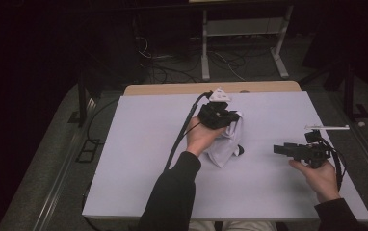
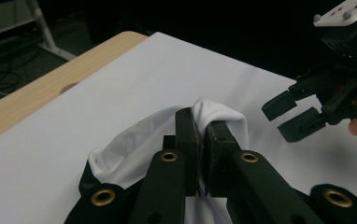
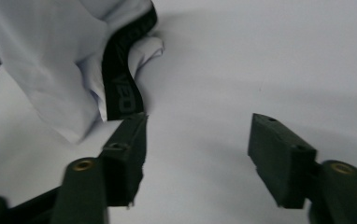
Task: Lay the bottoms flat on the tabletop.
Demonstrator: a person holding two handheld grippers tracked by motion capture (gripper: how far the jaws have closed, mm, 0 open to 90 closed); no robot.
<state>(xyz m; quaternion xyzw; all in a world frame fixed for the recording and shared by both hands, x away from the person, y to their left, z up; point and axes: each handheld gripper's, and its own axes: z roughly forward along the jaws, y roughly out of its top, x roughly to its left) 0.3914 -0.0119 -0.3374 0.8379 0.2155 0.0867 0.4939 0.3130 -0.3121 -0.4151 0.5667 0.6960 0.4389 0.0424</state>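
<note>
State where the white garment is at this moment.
In the high view, the white garment hangs near the table centre, pinched in the left gripper; the open right gripper waits just to its right, not touching it.

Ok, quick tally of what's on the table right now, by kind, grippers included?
Garments: 1, a white garment with a black band, pinched and lifted by the left gripper
Grippers: 2, the left gripper shut on the garment, the right gripper open and holding nothing
Tables: 1, the white table
Total: 4
</note>
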